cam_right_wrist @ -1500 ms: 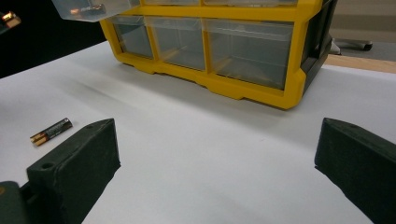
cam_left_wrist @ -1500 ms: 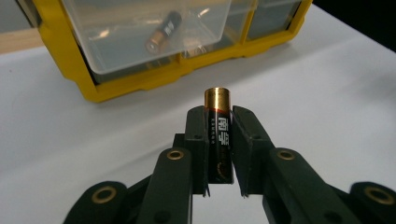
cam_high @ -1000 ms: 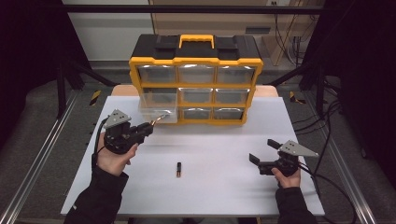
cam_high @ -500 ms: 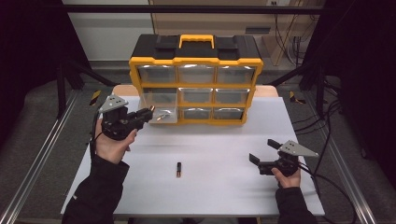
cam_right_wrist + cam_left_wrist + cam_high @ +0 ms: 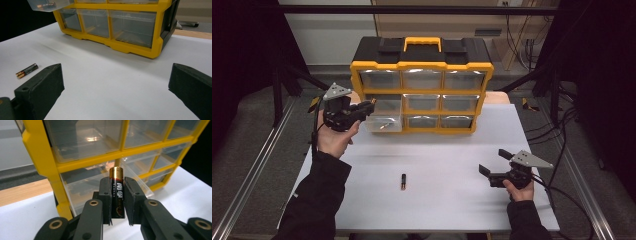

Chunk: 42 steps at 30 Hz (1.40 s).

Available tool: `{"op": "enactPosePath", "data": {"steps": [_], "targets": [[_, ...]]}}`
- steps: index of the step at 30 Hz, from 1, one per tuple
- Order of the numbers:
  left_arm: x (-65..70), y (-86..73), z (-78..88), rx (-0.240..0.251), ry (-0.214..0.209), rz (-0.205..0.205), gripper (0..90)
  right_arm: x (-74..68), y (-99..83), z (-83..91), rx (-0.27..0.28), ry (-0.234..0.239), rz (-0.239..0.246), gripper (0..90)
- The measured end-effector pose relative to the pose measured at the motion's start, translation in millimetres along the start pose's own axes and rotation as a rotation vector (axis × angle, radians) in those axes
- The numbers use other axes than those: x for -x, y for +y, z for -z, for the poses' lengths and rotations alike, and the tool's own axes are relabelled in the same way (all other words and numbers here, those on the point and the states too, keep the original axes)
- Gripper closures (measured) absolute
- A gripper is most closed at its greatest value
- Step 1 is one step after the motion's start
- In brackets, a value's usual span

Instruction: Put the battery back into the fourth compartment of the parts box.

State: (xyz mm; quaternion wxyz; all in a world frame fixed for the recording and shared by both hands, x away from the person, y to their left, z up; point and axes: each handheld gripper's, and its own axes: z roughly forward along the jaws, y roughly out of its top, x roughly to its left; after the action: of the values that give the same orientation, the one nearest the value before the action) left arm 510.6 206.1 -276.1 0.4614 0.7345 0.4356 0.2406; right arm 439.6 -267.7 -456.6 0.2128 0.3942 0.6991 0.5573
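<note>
Carrying a battery (image 5: 117,192) clamped upright between its jaws, the left gripper (image 5: 362,108) hovers beside the pulled-out drawer (image 5: 384,116) at the left of the yellow organizer (image 5: 422,65), in the middle row. The gold cap of the held battery points up and out past the pads, and its black body sits squarely in the grip, so the hold looks firm enough for the drop. Something small already seems to lie in that drawer, likely another battery, though from the high view it is too small and glare-lit to be sure. To do this step well, the tip should be brought over the open top of the drawer, clear of the yellow rail above it, and tilted so that the battery points down into the tray before the jaws part; releasing low would keep it from bouncing on the clear plastic or rolling over the front lip onto the table (image 5: 437,160). The right gripper (image 5: 497,167) rests low on the table at the right, with its jaws standing wide apart and nothing between them. A second battery (image 5: 403,181) lies flat on the table between the two hands, well apart from the organizer, and would be the next one to fetch.
</note>
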Motion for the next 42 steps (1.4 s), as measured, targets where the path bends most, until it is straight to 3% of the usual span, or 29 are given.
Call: {"op": "enactPosePath", "data": {"steps": [9, 17, 28, 35, 42], "targets": [[-13.8, 5.0, -18.7, -0.013, 0.026, -0.006, 76.2, 0.0, -0.1, -0.2, 0.000, 0.001, 0.001, 0.3], [-20.6, -1.8, -36.6, -0.046, 0.030, -0.008, 76.2, 0.1, 0.0, 0.1, 0.000, 0.001, 0.000, 0.3], [-21.7, -14.6, -54.2, -0.135, 0.048, -0.033, 76.0, 0.0, 0.0, -0.2, 0.000, 0.003, -0.001, 0.3], [-22.2, -16.1, -52.0, -0.108, 0.042, -0.020, 73.2, 0.1, 0.1, 0.1, -0.001, 0.001, -0.002, 0.3], [-22.3, -13.0, -28.5, -0.001, -0.011, 0.007, 60.6, 0.2, 0.4, 0.5, 0.004, 0.003, -0.004, 0.3]]}}
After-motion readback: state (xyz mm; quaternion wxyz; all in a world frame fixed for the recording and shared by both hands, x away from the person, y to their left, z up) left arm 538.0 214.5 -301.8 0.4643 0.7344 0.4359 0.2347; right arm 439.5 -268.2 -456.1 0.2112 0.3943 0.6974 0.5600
